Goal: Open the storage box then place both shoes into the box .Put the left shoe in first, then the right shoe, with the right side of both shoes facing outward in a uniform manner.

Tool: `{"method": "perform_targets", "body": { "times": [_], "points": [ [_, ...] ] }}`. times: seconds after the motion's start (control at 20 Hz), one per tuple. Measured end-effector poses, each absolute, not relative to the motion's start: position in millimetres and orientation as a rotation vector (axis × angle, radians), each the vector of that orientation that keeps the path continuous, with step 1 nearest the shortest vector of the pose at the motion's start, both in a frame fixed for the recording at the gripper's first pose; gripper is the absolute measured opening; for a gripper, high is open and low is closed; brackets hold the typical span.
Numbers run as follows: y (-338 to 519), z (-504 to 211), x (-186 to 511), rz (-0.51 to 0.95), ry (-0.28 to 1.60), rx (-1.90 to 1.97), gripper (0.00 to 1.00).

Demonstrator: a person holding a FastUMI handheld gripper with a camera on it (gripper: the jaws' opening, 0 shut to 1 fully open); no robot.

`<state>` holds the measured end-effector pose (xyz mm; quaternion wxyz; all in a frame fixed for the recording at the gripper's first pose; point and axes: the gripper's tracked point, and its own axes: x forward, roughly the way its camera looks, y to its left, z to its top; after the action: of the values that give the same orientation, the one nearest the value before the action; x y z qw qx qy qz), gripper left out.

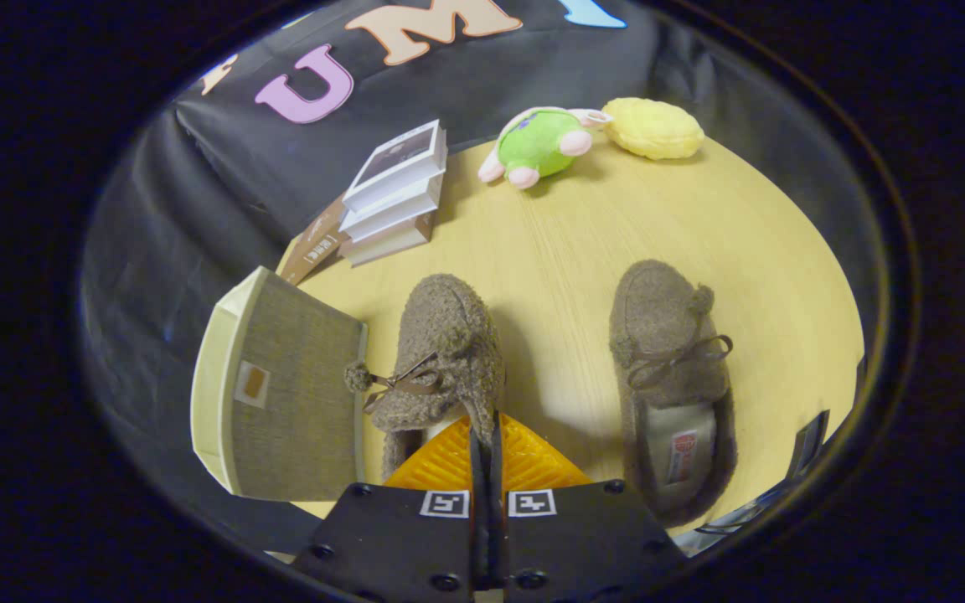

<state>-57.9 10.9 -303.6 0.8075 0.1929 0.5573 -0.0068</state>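
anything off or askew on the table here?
The left shoe is tipped onto its side, pinched at its collar by the closed gripper, while the right shoe sits flat, sole down. The storage box looks shut. The books are stacked unevenly. Nothing spilled or damaged.

Table: we see a light wooden top [583,243]
Wall: black cloth [223,193] hangs behind our table
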Motion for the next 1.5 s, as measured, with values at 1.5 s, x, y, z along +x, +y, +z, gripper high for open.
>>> {"method": "perform_targets", "body": {
  "times": [1.5],
  "points": [
    [245.3,-207.7,2.4,0.198,1.103,0.457,0.03]
  ]
}}
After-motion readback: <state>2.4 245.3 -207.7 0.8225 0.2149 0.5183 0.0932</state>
